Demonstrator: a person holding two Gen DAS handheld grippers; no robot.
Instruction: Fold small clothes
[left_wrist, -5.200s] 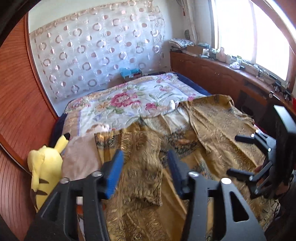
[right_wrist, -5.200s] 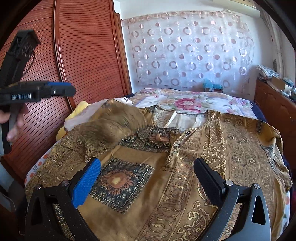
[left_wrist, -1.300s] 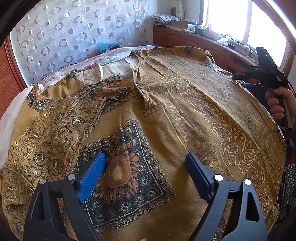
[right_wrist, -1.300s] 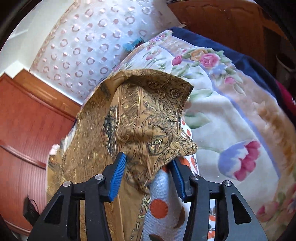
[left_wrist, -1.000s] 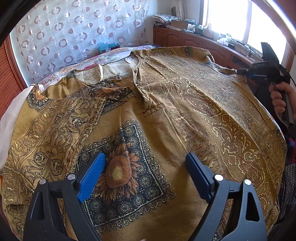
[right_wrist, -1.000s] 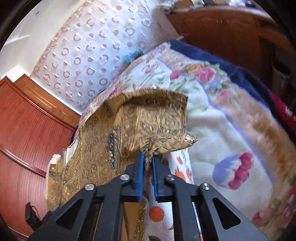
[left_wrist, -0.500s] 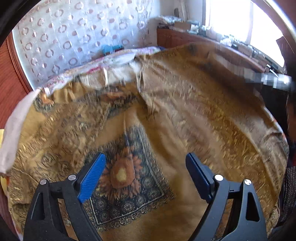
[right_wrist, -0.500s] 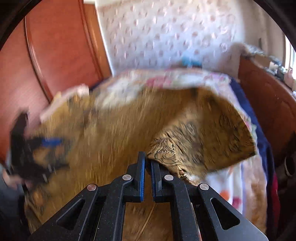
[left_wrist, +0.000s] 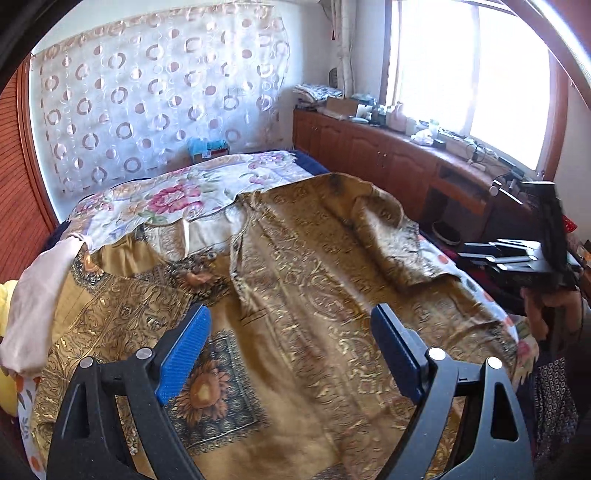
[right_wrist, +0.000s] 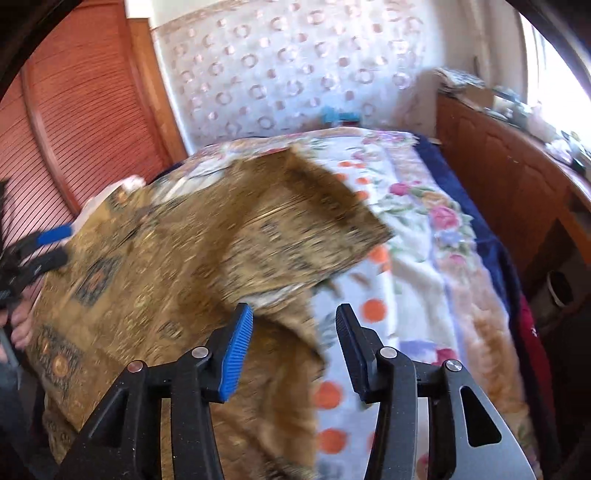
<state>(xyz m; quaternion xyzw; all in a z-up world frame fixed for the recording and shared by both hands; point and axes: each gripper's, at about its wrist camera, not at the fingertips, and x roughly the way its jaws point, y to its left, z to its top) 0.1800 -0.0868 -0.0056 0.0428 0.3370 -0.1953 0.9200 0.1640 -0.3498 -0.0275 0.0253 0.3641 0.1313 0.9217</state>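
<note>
A gold patterned shirt lies spread face up on the bed; it also shows blurred in the right wrist view. Its right sleeve is folded in over the body. My left gripper is open and empty above the shirt's lower front, near the sunflower panel. My right gripper is open and empty just off the folded sleeve. It also shows at the bed's right edge in the left wrist view.
A floral quilt covers the bed. A beige garment and a yellow plush toy lie at the left edge. A wooden cabinet runs along the right under the window. A slatted wooden wardrobe stands left.
My right gripper shut on the sleeve, swung it over the shirt body, then opened and let it go. My left gripper pulled back and up, still open.
</note>
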